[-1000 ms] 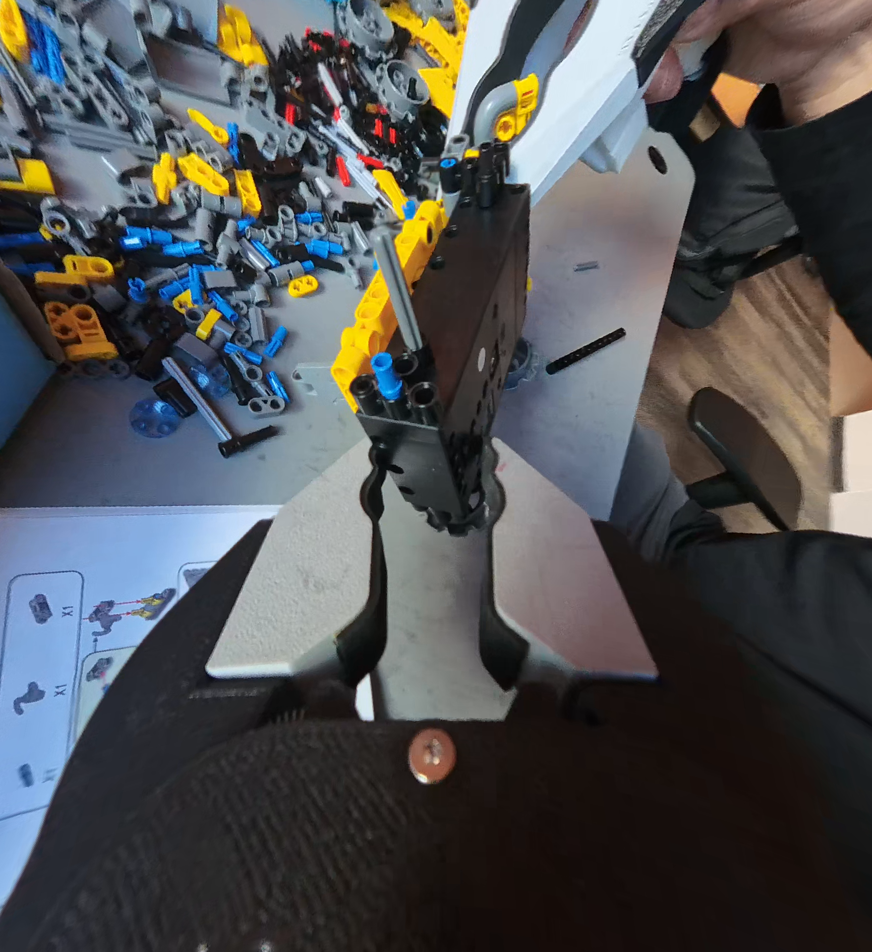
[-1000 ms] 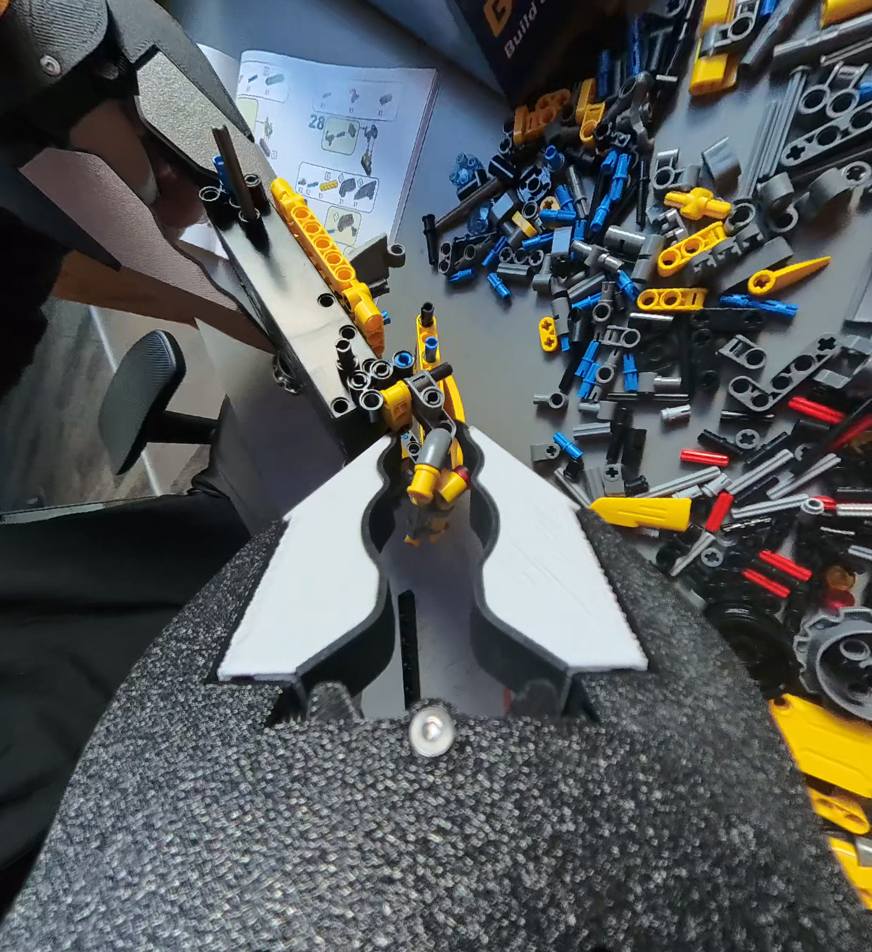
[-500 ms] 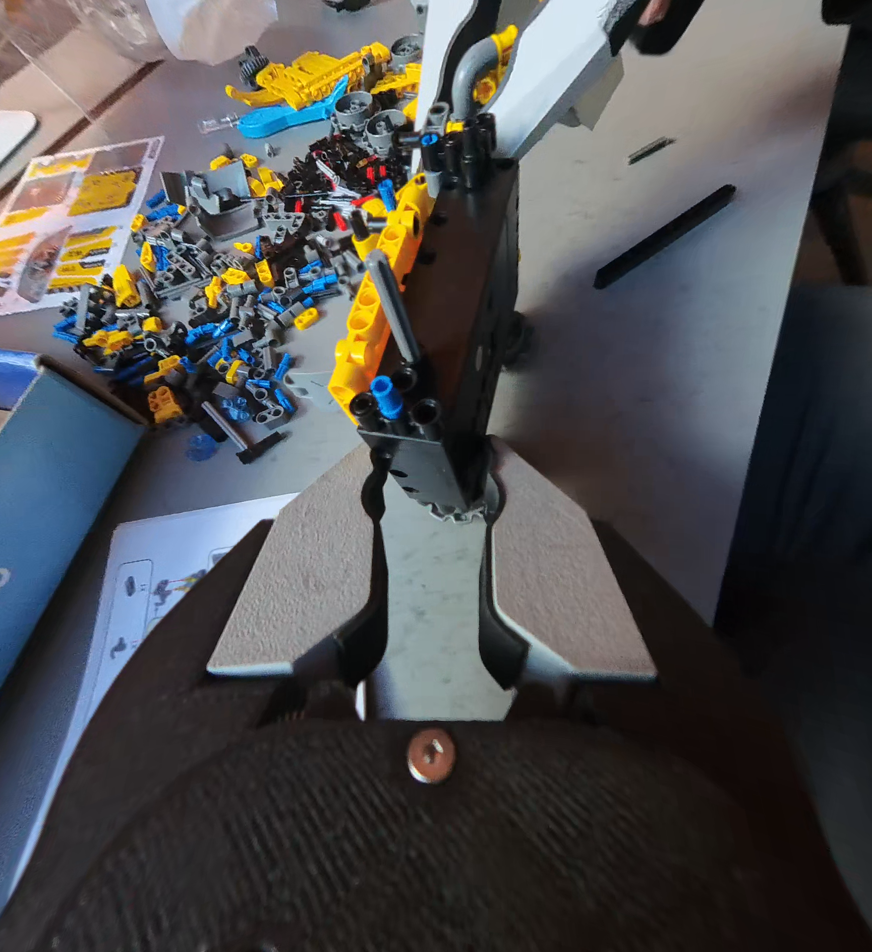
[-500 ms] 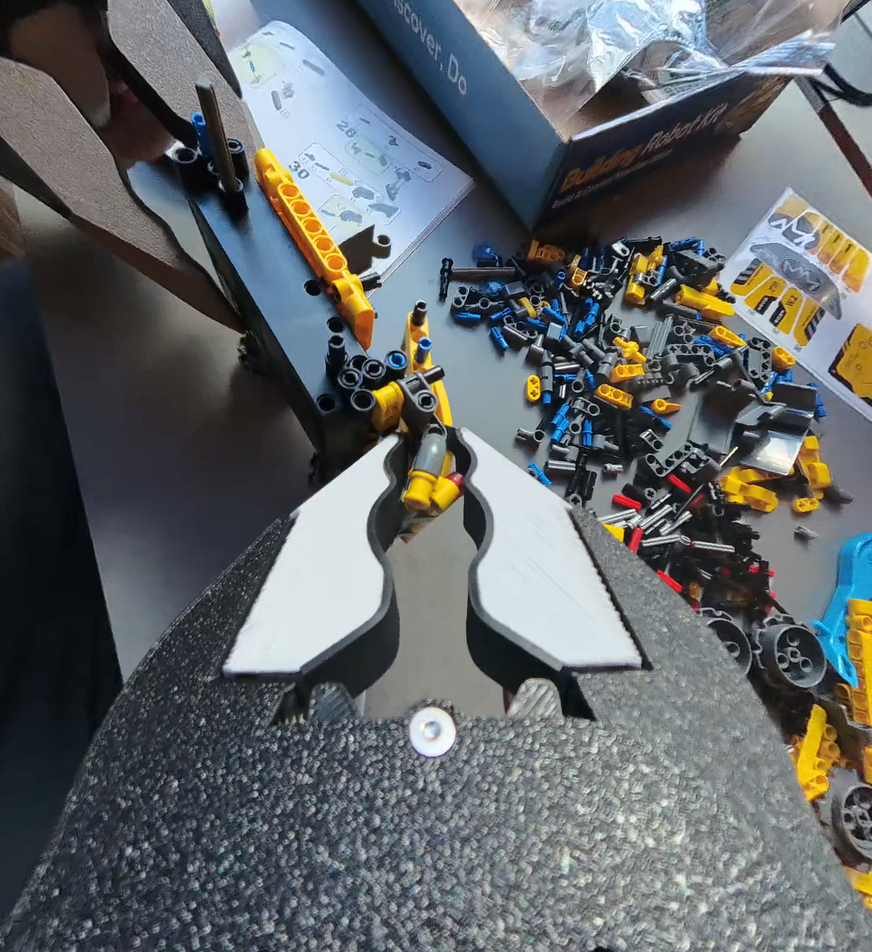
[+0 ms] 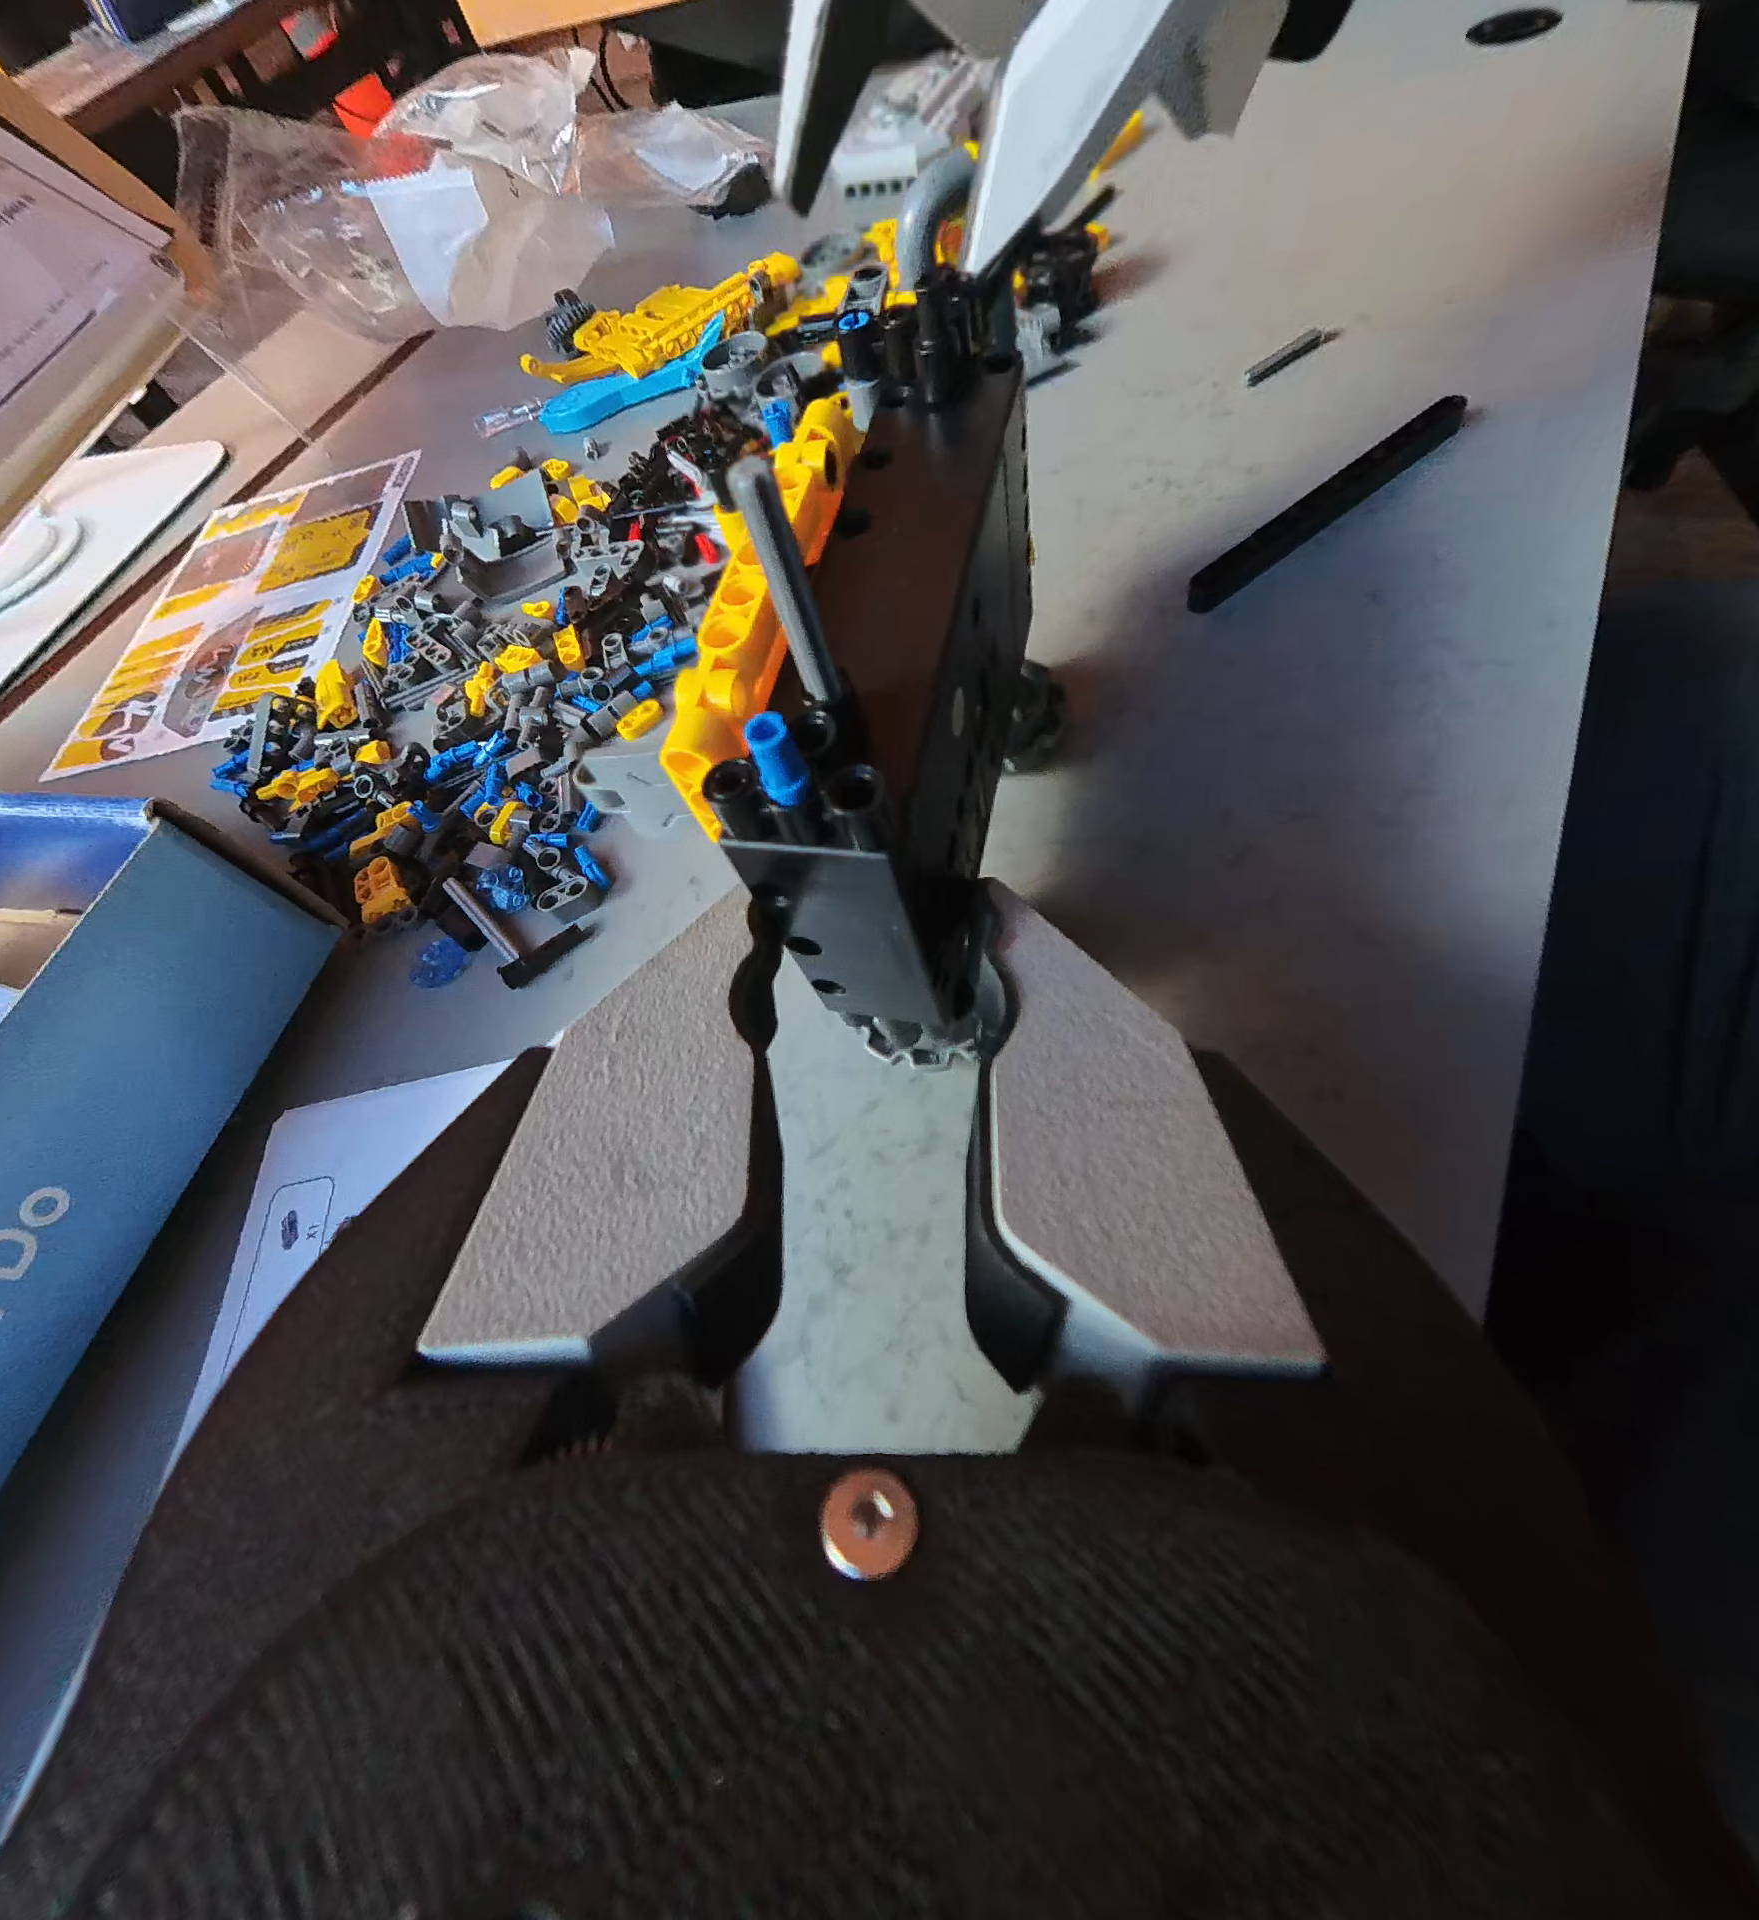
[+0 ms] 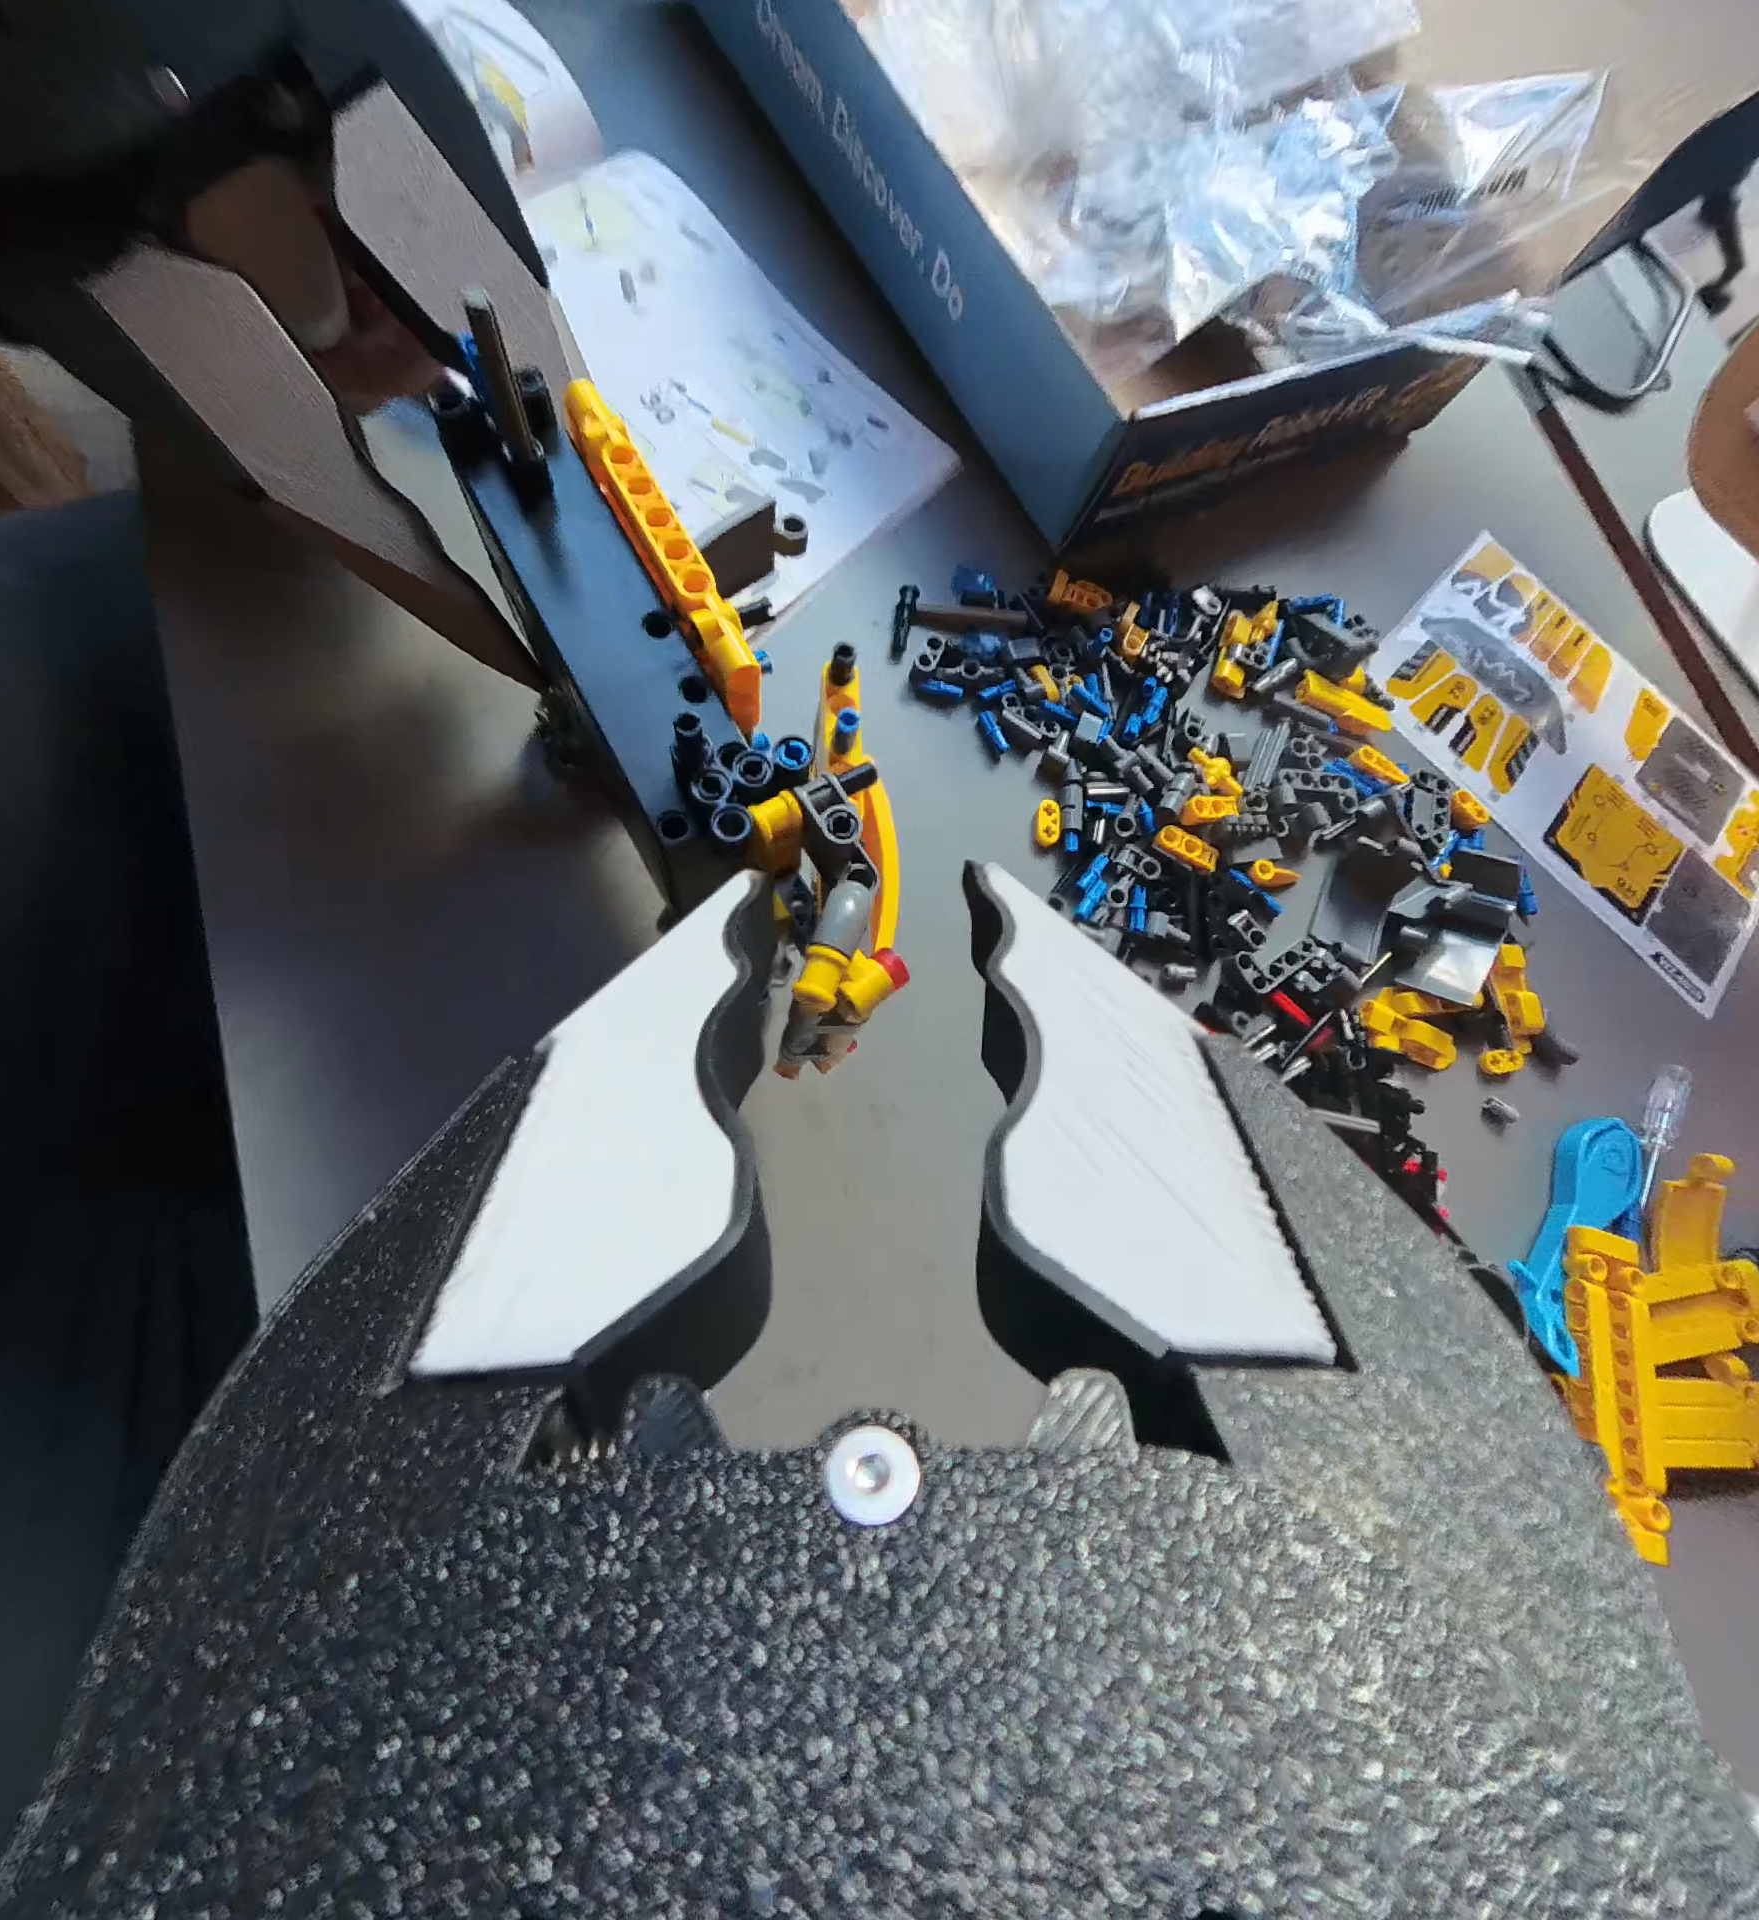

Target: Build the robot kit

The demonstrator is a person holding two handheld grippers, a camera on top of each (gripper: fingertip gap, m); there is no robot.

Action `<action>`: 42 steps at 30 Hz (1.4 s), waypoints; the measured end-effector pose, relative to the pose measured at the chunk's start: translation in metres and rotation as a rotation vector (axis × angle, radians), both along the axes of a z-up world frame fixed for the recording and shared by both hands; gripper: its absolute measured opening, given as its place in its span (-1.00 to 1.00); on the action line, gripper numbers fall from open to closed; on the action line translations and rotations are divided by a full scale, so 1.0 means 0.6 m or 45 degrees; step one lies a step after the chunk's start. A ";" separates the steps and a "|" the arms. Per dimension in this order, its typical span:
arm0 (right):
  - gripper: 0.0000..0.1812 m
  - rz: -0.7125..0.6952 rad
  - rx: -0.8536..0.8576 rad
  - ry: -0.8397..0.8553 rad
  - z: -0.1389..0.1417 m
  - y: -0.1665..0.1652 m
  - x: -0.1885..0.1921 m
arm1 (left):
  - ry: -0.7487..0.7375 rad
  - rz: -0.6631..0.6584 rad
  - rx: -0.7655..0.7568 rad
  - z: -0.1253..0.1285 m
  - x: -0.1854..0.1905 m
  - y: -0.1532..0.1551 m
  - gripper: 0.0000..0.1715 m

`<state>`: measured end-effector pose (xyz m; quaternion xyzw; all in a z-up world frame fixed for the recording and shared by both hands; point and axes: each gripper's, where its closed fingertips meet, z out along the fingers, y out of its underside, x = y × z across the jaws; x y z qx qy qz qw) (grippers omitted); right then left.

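Observation:
My left gripper [image 5: 870,966] is shut on the near end of a long black brick build [image 5: 942,582]. The build carries a yellow beam [image 5: 750,613], a grey axle [image 5: 787,582] and a blue pin [image 5: 771,758], and is held above the grey table [image 5: 1270,831]. In the right wrist view the build [image 6: 594,592] runs from my left gripper [image 6: 335,353] at the top left towards my right gripper [image 6: 864,894], which is open. A small yellow and grey sub-assembly [image 6: 844,935] hangs on the build's near end, close to the left finger. The right gripper's white fingers [image 5: 1062,114] show beyond the build's far end.
A pile of loose blue, yellow, grey and black pieces [image 6: 1218,790] lies right of the build. A blue box [image 6: 958,343] with plastic bags, an instruction sheet [image 6: 750,416], a sticker sheet [image 6: 1581,769] and a yellow sub-build with a blue tool [image 6: 1664,1330] lie around. A black beam [image 5: 1322,509] lies near the table's right edge. Some 11 cm of space lies between my two pairs of fingers.
My right gripper has opened and let go of the small yellow and grey sub-assembly, which stays on the build's end. Both views have tilted up and show more of the far table.

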<state>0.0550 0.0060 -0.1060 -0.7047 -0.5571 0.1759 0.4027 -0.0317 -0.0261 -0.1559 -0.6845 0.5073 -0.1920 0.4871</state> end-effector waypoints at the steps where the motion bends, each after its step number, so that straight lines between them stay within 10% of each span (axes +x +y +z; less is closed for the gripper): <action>1: -0.57 0.007 0.016 0.026 0.009 -0.001 0.000 | -0.002 0.002 0.005 0.000 -0.001 0.000 -0.63; 42: -0.46 0.143 0.189 0.122 0.020 -0.018 -0.051 | -0.022 0.032 0.012 0.003 -0.004 0.007 -0.51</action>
